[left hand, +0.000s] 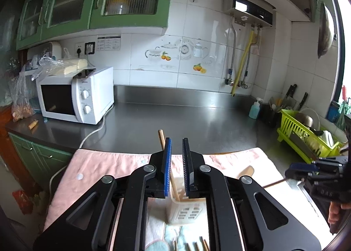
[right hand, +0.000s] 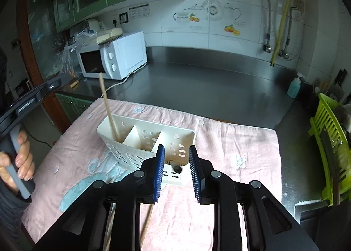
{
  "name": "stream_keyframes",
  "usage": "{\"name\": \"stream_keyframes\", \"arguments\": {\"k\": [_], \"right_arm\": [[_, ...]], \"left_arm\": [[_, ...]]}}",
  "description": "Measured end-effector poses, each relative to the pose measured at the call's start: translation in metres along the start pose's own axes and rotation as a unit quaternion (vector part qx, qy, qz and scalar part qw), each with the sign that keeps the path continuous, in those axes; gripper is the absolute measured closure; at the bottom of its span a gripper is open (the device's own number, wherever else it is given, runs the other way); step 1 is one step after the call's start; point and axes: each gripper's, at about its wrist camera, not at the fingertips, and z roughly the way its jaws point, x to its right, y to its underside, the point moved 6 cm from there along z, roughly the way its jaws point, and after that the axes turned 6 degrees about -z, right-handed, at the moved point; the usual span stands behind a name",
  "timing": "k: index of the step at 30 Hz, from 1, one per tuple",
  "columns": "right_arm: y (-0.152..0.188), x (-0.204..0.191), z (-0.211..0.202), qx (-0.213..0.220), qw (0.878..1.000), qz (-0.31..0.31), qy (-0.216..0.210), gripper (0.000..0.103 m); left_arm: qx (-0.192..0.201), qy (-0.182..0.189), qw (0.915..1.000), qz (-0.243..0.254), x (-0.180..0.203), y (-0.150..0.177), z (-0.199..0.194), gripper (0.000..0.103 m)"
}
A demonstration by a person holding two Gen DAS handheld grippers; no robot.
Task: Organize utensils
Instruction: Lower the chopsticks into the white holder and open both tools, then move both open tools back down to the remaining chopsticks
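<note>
A white microwave (left hand: 75, 95) stands at the left end of the steel bench (left hand: 175, 115), close to the tiled wall. A phone (left hand: 84, 73) and a cream packet (left hand: 72, 65) lie on top of the microwave, and green wall cabinets (left hand: 94, 3) hang above it. Far to the microwave's right, a blue soap bottle (left hand: 255, 108) stands near a lime-green dish rack (left hand: 307, 139). A yellow pipe (left hand: 242, 64) runs down the wall, also right of the microwave.
</note>
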Motion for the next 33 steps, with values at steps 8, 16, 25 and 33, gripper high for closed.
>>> {"name": "stream_keyframes", "arguments": {"k": [8,16,25,33], "right_arm": [[0.024,-0.018,-0.046,0.027,1.0,-0.001,0.007,0.075],[0.099,-0.053,-0.075,0.026,1.0,-0.003,0.0,0.075],[0.188,-0.09,-0.072,-0.004,1.0,0.025,-0.008,0.075],[0.236,-0.107,-0.059,-0.027,0.999,0.045,-0.007,0.075]], "left_arm": [[-0.01,-0.006,0.9999,0.007,-0.006,0.026,-0.062,0.088],[-0.015,-0.02,0.9997,0.008,-0.018,0.074,-0.123,0.067],[-0.046,-0.029,0.9985,-0.009,-0.032,0.144,-0.156,0.067],[-0.111,-0.018,0.9936,-0.009,-0.031,0.216,-0.148,0.067]]}}
